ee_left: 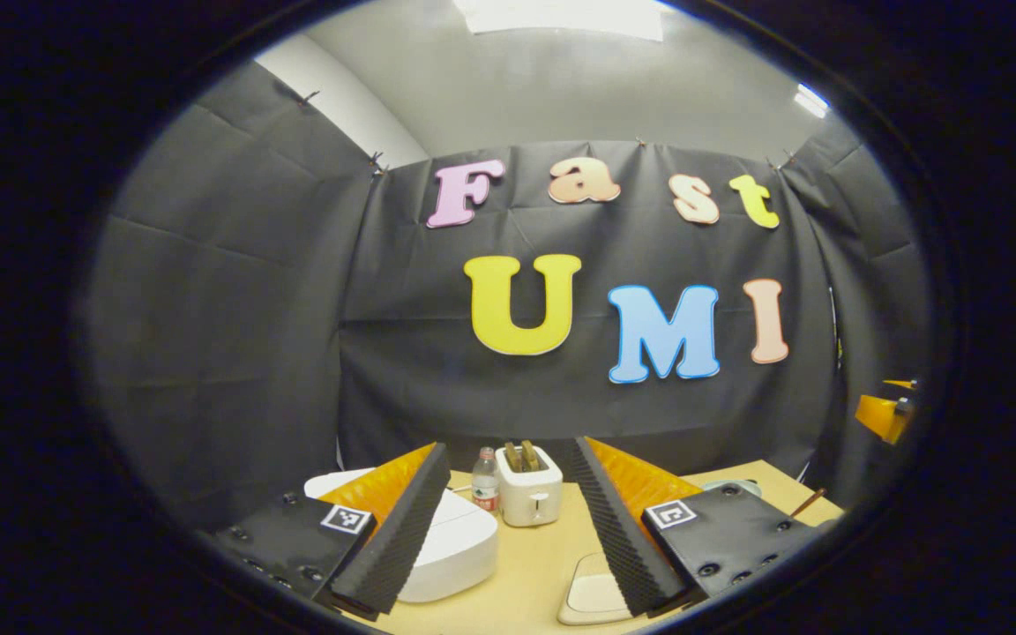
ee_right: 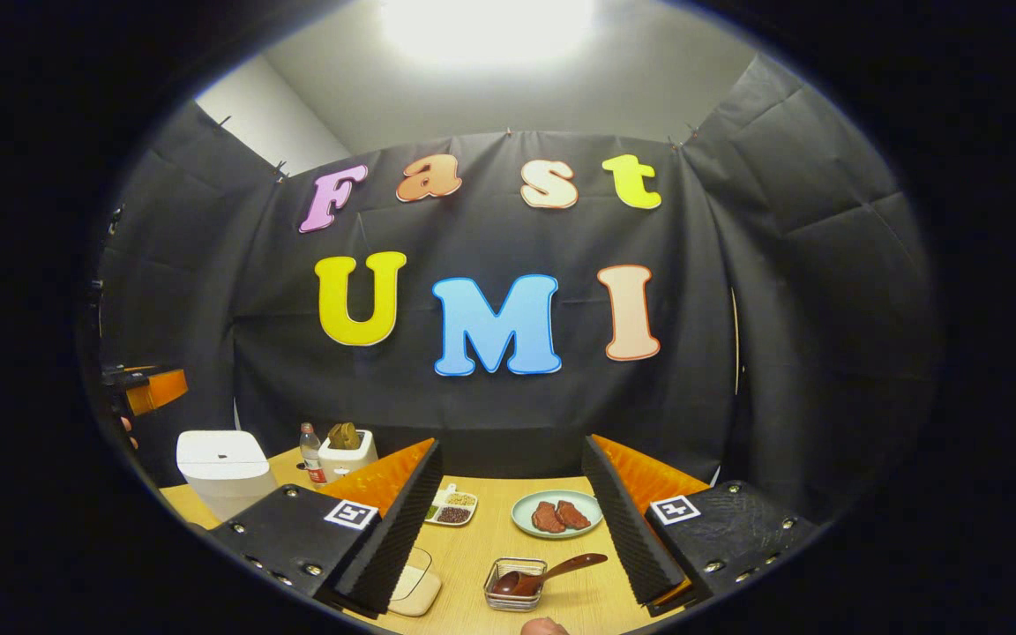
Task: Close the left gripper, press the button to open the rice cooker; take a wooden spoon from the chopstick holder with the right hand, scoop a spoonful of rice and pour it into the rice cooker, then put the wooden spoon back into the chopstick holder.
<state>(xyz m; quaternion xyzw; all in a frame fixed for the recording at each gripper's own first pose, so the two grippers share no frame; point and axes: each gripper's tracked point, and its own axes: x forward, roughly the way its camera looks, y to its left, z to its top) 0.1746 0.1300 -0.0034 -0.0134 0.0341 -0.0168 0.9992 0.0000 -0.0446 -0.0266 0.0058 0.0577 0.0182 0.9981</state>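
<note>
White plastic marks the cooker (ee_right: 224,469), which is seen with its lid down at the left of the bench (ee_right: 481,547); in the left gripper view it lies low and just beyond the left finger of the left hand-held gripper (ee_left: 508,529). That hand-held gripper is held wide, its fingers well apart and empty, raised above the bench and aimed between the cooker and the toaster (ee_left: 529,494), beside which a bottle (ee_left: 485,481) stands. The right hand-held gripper (ee_right: 508,529) is likewise spread wide and holds nothing; it is held over the near edge of the bench, so that the holder (ee_right: 515,584) lies between its fingers and a little ahead of them. A wooden spoon (ee_right: 552,571) rests in that wire holder, bowl down inside and handle leaning out to the right, a lie that leaves the handle free to be gripped. A sectioned dish of grains (ee_right: 452,507) and a plate (ee_right: 556,514) of reddish pieces lie farther back. With the lid shut and the spoon in the holder, the scene is judged to fit either a stage before the button is pressed or one after the spoon is returned, if the lid has been lowered again; which it is cannot be settled.
</note>
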